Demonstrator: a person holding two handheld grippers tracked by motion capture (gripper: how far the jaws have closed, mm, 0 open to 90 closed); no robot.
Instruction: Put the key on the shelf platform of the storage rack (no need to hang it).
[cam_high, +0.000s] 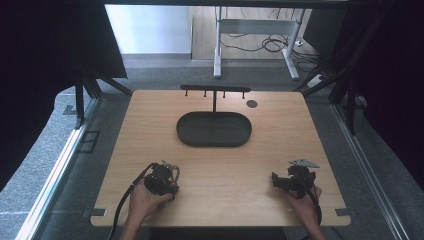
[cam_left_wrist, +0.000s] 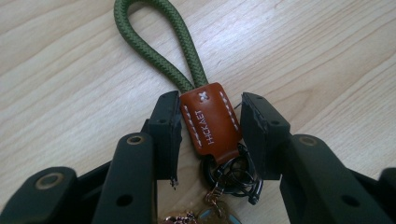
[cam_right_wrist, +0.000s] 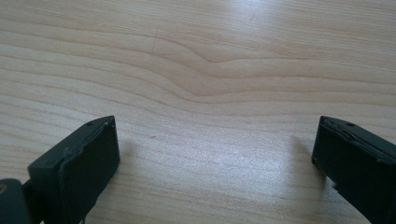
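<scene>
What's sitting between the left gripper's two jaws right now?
In the left gripper view, the keychain's brown leather tab lies between the left gripper's jaws: one jaw touches it, a thin gap remains at the other. Its green cord loop extends beyond.

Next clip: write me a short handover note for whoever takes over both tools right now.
Left tool: its jaws straddle the brown leather tab of a keychain lying on the table; one pad touches the tab, the other shows a small gap, so no firm grip yet.
Green cord loop points away from the tool; metal rings sit between the jaws.
Right tool: open, empty, over bare wood.
Black stand with pegs and oval tray are at the far side.
Done: tool positioned on the keychain.
Left: grip, lift; probably hang it on a peg.
</scene>
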